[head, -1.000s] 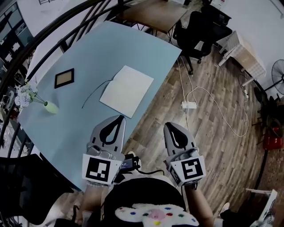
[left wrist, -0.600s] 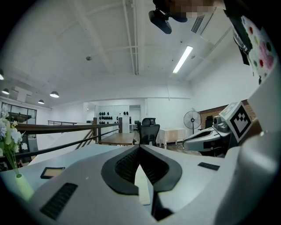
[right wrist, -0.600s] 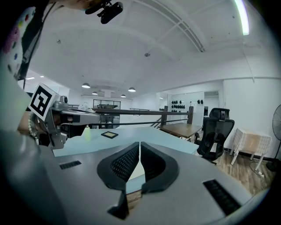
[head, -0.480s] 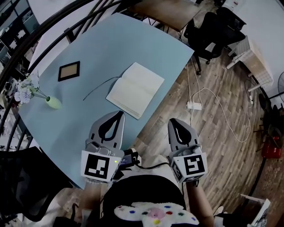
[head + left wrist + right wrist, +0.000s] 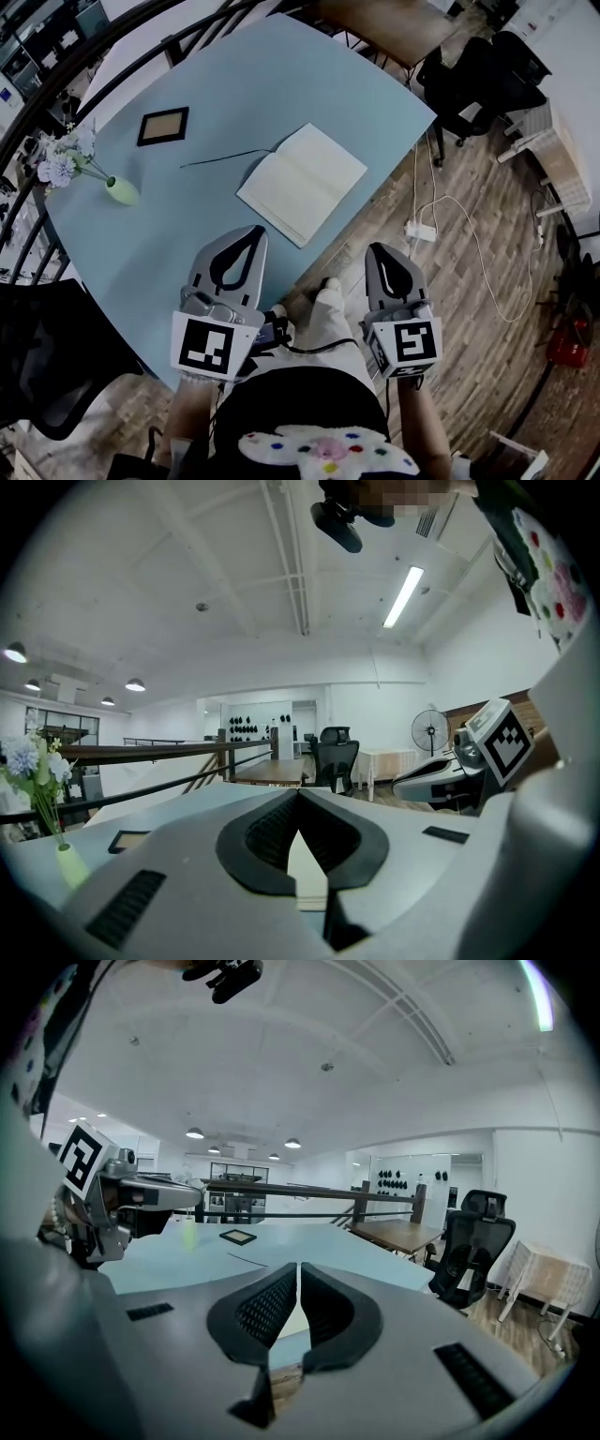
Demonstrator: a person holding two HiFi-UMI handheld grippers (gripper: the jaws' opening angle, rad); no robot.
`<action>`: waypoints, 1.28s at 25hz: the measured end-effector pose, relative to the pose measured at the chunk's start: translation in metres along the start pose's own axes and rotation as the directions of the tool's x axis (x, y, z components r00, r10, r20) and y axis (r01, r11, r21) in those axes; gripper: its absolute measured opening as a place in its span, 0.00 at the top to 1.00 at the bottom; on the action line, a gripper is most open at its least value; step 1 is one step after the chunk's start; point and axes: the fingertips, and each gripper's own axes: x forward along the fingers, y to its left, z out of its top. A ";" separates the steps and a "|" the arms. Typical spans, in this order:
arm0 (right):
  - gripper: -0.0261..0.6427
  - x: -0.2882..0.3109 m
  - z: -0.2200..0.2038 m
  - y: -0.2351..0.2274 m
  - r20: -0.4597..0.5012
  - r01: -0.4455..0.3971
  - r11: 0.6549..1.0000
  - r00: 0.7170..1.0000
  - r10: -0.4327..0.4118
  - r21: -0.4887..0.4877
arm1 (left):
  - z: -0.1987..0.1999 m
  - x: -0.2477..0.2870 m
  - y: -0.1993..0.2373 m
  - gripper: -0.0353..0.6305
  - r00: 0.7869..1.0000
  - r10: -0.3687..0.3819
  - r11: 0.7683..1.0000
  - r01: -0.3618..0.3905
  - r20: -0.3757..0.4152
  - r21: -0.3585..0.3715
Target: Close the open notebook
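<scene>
Notebook (image 5: 302,183) is lying open on the desk (image 5: 187,253), near its edge. Left gripper (image 5: 249,231) and right gripper (image 5: 383,249) are hovering short of it, jaws pressed together, holding nothing.

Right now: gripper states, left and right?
Left gripper: closed, holding nothing.
Right gripper: closed, holding nothing.

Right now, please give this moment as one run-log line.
task object: cream open notebook flat on light blue table | left gripper: shut, empty | right gripper: shut, empty | contact: none
</scene>
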 end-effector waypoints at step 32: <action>0.73 0.141 -0.089 -0.047 -0.286 -0.522 0.736 0.853 0.438 -0.430 | -0.054 0.059 0.010 0.92 0.873 0.456 0.869 -0.479 -0.172 -0.122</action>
